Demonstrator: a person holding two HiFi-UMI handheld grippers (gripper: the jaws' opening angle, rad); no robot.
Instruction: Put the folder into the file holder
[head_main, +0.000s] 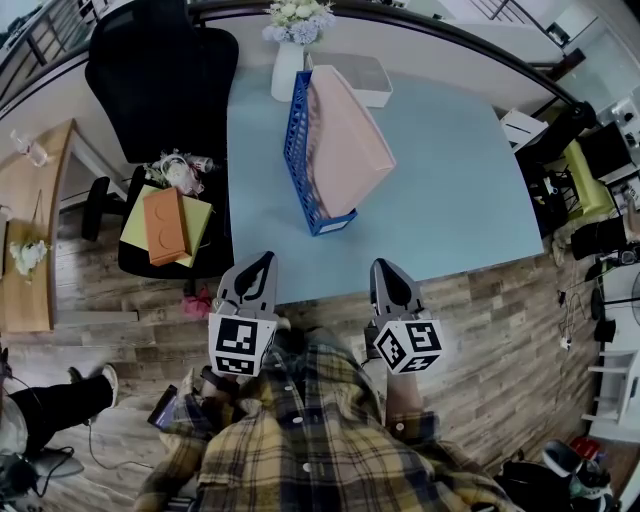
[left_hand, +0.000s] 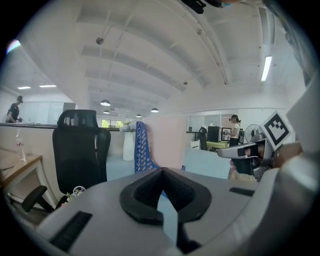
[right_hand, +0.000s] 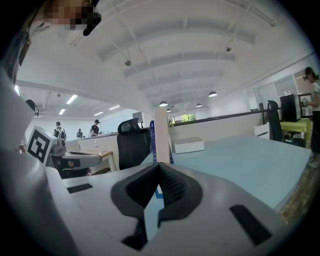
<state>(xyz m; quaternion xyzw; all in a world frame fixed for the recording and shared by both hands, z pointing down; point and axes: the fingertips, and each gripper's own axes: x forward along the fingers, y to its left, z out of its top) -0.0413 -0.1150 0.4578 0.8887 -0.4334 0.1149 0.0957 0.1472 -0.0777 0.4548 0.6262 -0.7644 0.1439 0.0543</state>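
A pink folder (head_main: 347, 140) stands in the blue file holder (head_main: 298, 150) on the light blue table (head_main: 450, 190), leaning to the right. Both grippers hang at the table's near edge, well short of the holder. My left gripper (head_main: 263, 261) is shut with nothing in it. My right gripper (head_main: 384, 267) is shut and empty too. In the left gripper view the holder (left_hand: 142, 150) and folder (left_hand: 167, 142) rise beyond the closed left gripper (left_hand: 161, 170). In the right gripper view the folder (right_hand: 161, 132) stands edge-on past the closed right gripper (right_hand: 160, 165).
A white vase of flowers (head_main: 289, 45) and a white box (head_main: 362, 80) sit at the table's far side behind the holder. A black office chair (head_main: 165, 80) stands to the left, with orange and yellow folders (head_main: 167, 224) on a seat beside the table.
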